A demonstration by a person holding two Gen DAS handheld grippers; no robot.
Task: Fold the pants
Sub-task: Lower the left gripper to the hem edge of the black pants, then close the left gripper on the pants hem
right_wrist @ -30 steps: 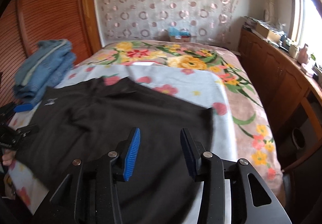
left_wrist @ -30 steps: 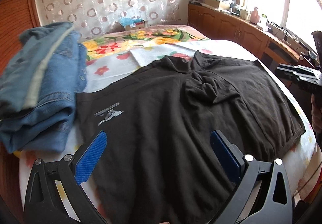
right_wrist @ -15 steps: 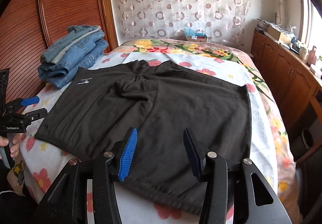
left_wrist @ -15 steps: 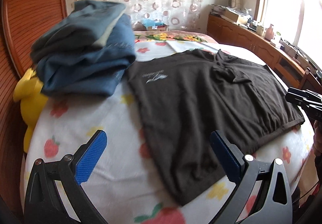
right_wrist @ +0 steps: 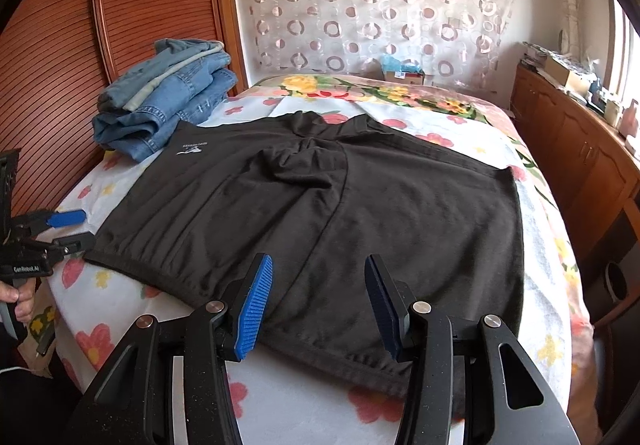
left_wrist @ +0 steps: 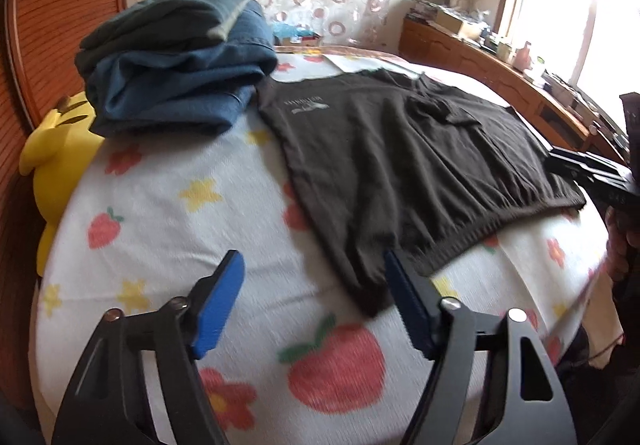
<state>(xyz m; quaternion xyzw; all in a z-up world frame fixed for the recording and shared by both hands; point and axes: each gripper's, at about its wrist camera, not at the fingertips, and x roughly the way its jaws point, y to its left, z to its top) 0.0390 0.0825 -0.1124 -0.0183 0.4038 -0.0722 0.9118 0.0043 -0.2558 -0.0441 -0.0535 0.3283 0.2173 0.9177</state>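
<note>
Step looks like the approach: black shorts (right_wrist: 340,213) lie flat ahead; right gripper (right_wrist: 318,301) half-wide, empty; left gripper (left_wrist: 314,301) closing, empty. Next, I judge, each must pinch a near corner

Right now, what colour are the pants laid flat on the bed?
Black, with a small white logo near one corner. The pants show best in the right wrist view.

Small white logo (right_wrist: 191,149) on black pants (right_wrist: 360,205) unreadable; yellow toy (left_wrist: 60,149) half hidden under jeans (left_wrist: 176,57).
</note>
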